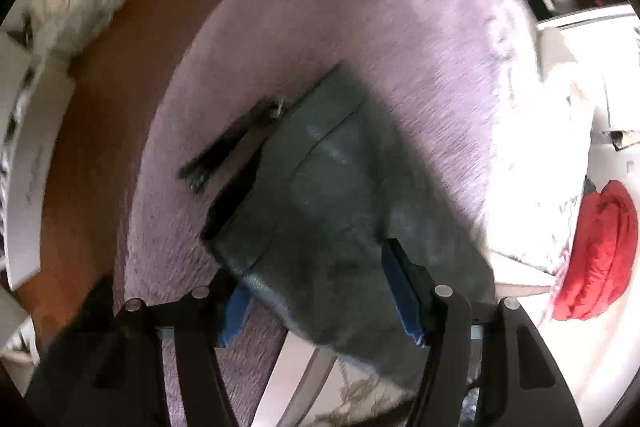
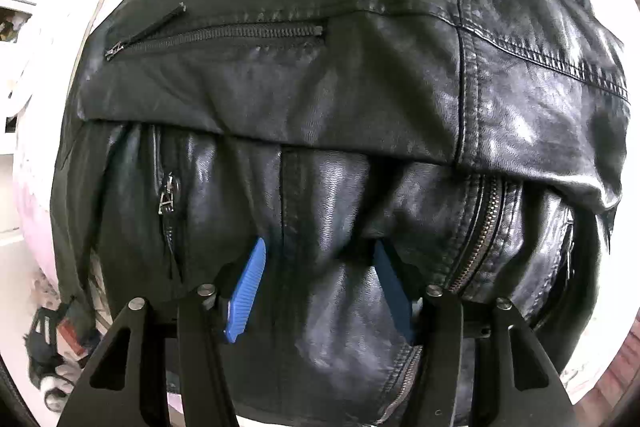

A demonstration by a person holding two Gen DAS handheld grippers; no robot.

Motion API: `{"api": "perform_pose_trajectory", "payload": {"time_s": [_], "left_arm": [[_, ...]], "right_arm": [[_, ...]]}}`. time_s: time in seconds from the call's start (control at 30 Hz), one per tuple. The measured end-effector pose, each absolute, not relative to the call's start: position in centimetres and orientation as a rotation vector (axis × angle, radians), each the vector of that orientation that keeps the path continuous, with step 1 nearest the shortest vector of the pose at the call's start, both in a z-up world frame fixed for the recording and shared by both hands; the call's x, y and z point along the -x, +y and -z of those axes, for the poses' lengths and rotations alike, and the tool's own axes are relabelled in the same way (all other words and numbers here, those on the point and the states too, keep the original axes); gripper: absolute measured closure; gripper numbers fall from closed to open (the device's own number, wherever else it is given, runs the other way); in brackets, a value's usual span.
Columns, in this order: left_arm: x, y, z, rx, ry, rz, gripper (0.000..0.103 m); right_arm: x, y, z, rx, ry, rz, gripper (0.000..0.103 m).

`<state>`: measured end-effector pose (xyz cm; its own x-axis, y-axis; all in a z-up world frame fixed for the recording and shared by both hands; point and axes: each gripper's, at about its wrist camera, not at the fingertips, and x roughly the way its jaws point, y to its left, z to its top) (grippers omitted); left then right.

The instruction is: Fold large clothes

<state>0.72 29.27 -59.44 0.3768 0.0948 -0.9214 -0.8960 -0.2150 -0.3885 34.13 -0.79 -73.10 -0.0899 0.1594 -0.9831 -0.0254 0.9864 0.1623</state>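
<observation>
The jacket [image 2: 320, 99] is black leather, glossy and creased (zip pockets and a metal front zip showing), folded over on itself in layers, lying on a lilac cover [image 1: 360, 7].
</observation>
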Motion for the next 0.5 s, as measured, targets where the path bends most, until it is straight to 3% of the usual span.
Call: {"api": "perform_pose_trajectory", "payload": {"time_s": [0.03, 0.07, 0.23, 0.33, 0.5], "left_arm": [[-1.2, 29.5, 58.4, 1.423, 0.748, -1.124, 0.092], [-1.8, 29.8, 57.6, 1.359, 0.756, -1.139, 0.096], [-4.8, 31.6, 54.4, 1.166, 0.760, -1.143, 0.098], [-6.6, 32.2, 51.6, 1.052, 0.749, -1.125, 0.098], [-10.0, 31.1, 46.8, 0.824, 0.732, -1.056, 0.098]], "right_arm": [[-34.6, -0.2, 71.8, -0.100, 1.652, -0.152, 0.043], [-34.5, 0.1, 71.9, -0.100, 1.642, -0.146, 0.043], [-35.3, 2.1, 70.0, -0.056, 1.583, -0.131, 0.043], [-36.2, 3.9, 68.9, 0.039, 1.503, -0.092, 0.025], [-37.7, 7.0, 68.6, 0.307, 1.328, -0.004, 0.021]]}}
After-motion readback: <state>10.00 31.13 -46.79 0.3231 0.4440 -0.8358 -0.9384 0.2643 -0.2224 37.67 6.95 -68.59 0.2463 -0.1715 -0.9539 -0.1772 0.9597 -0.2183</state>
